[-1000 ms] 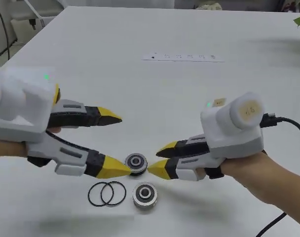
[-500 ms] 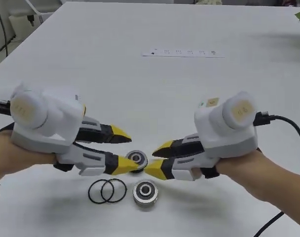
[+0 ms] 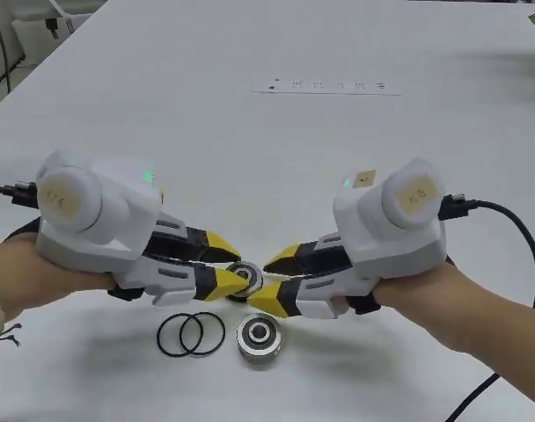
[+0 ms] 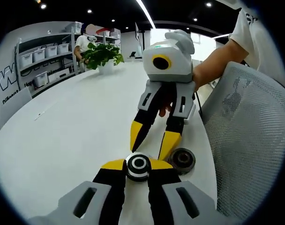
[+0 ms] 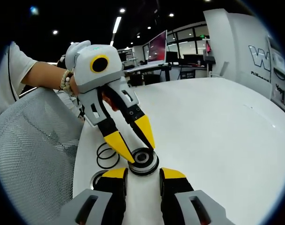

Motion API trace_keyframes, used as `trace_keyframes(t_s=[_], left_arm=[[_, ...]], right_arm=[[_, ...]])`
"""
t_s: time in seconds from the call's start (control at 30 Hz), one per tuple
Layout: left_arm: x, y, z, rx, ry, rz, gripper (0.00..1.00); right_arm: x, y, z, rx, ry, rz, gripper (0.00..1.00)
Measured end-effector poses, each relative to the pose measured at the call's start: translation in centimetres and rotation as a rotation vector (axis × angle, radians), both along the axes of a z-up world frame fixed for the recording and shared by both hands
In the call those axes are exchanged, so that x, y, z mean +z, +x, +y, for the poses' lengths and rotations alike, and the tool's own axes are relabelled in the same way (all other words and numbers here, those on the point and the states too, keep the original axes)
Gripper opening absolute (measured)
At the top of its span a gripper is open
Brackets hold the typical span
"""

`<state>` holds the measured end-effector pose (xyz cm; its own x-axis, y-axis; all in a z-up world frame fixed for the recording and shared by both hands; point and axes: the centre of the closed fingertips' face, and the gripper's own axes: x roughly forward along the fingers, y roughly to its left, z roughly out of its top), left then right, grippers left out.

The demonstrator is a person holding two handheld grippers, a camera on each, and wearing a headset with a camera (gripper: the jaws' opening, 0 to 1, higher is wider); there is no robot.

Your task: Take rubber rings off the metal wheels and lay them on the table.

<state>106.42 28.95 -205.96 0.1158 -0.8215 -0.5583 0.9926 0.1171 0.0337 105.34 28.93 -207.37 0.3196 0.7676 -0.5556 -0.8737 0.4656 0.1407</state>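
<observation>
A small metal wheel (image 3: 244, 277) with a dark rim sits between the yellow tips of my left gripper (image 3: 237, 266), which is shut on it just above the white table. In the left gripper view the wheel (image 4: 138, 164) is pinched between my own jaws. My right gripper (image 3: 261, 283) faces it from the right, open, one tip above and one below the wheel's near side. A second wheel (image 3: 259, 336) with a silvery rim lies flat in front. Two black rubber rings (image 3: 190, 334) lie overlapping to its left. The right gripper view has the held wheel (image 5: 143, 159) just ahead of my open jaws.
A white table (image 3: 338, 176) stretches far ahead, with a printed strip (image 3: 325, 86) lying on it. A black cable (image 3: 514, 255) trails from the right gripper. A mesh chair back (image 4: 245, 140) stands at the table's near side.
My left gripper's wide jaws have come together on the wheel. Both grippers have drawn closer to each other around it.
</observation>
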Motion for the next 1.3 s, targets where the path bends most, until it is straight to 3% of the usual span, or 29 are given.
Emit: trace_keyframes(t_s=[0.03,0.1,0.2,0.47,0.83,0.9,0.97,1.23,1.3], left_arm=[[0.1,0.2,-0.1,0.008,-0.02,-0.002,0.12],[-0.1,0.0,0.2,0.01,-0.014,0.009,0.12],[-0.2,-0.1,0.2,-0.003,-0.01,-0.012,0.12],[-0.4,-0.2,0.0,-0.006,-0.019,-0.007,0.08],[-0.4,0.0,-0.1,0.004,-0.024,-0.003,0.07],[-0.4,0.0,-0.1,0.006,-0.024,-0.002,0.07],[-0.4,0.0,-0.1,0.008,-0.025,-0.003,0.08],[-0.2,-0.2,-0.2,0.011,-0.026,-0.008,0.08],[-0.2,-0.2,-0.2,0.012,-0.026,-0.009,0.08]], right_arm=[[0.0,0.0,0.0,0.001,0.0,-0.001,0.25],[-0.1,0.1,0.0,0.002,-0.002,-0.001,0.25],[-0.1,0.1,0.1,0.004,-0.006,-0.004,0.24],[-0.4,0.1,0.4,0.021,-0.02,-0.018,0.23],[-0.4,-0.2,-0.2,0.069,-0.065,-0.074,0.14],[-0.8,-0.1,-0.6,0.079,-0.108,-0.093,0.07],[-0.6,-0.1,-0.4,0.074,-0.086,-0.087,0.07],[-0.5,0.1,-0.9,0.055,-0.113,-0.125,0.0],[-0.6,0.0,-0.9,0.041,-0.101,-0.099,0.0]])
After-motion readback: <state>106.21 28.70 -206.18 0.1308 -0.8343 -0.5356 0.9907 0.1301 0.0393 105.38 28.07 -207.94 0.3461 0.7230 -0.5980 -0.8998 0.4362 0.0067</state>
